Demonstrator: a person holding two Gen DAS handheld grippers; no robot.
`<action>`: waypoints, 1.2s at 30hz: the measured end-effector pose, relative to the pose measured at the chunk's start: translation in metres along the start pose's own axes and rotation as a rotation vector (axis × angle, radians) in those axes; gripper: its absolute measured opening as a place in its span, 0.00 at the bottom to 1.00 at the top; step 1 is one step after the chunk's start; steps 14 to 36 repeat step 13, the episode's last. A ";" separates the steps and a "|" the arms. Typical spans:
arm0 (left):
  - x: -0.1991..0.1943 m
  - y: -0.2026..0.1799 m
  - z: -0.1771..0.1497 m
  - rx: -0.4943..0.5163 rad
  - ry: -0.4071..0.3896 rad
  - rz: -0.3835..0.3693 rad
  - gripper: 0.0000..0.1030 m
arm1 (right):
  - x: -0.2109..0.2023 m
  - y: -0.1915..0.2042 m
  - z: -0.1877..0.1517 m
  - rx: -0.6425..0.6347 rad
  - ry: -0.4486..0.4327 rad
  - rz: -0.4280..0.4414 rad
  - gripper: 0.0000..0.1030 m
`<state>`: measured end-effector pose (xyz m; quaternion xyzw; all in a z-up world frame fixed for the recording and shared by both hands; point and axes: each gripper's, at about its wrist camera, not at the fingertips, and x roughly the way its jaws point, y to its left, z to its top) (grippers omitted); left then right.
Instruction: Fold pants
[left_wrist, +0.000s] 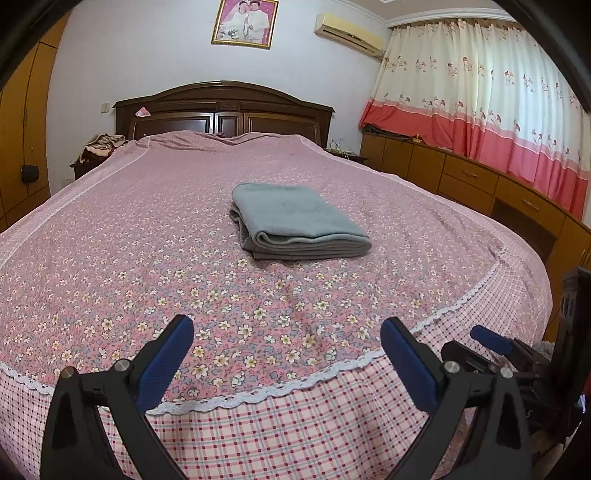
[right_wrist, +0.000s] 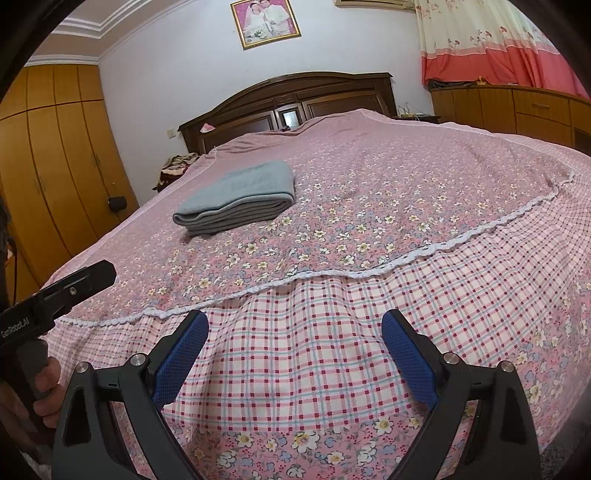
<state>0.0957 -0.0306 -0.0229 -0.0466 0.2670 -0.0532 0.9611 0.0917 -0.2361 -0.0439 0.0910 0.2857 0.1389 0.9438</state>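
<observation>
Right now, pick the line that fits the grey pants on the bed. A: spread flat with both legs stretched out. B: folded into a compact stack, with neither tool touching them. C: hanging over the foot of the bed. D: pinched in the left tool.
B: the grey pants lie as a layered bundle on the floral bedspread, while the left tool and the right tool hover open near the bed's foot.
</observation>
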 end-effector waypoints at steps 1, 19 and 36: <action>0.000 0.000 0.000 -0.001 0.000 0.000 1.00 | 0.000 0.000 0.000 0.000 -0.001 0.000 0.94; 0.000 -0.001 -0.001 -0.006 0.010 -0.006 1.00 | -0.005 -0.003 0.014 0.075 0.035 0.025 0.94; 0.000 -0.001 -0.001 -0.006 0.010 -0.006 1.00 | -0.005 -0.003 0.014 0.075 0.035 0.025 0.94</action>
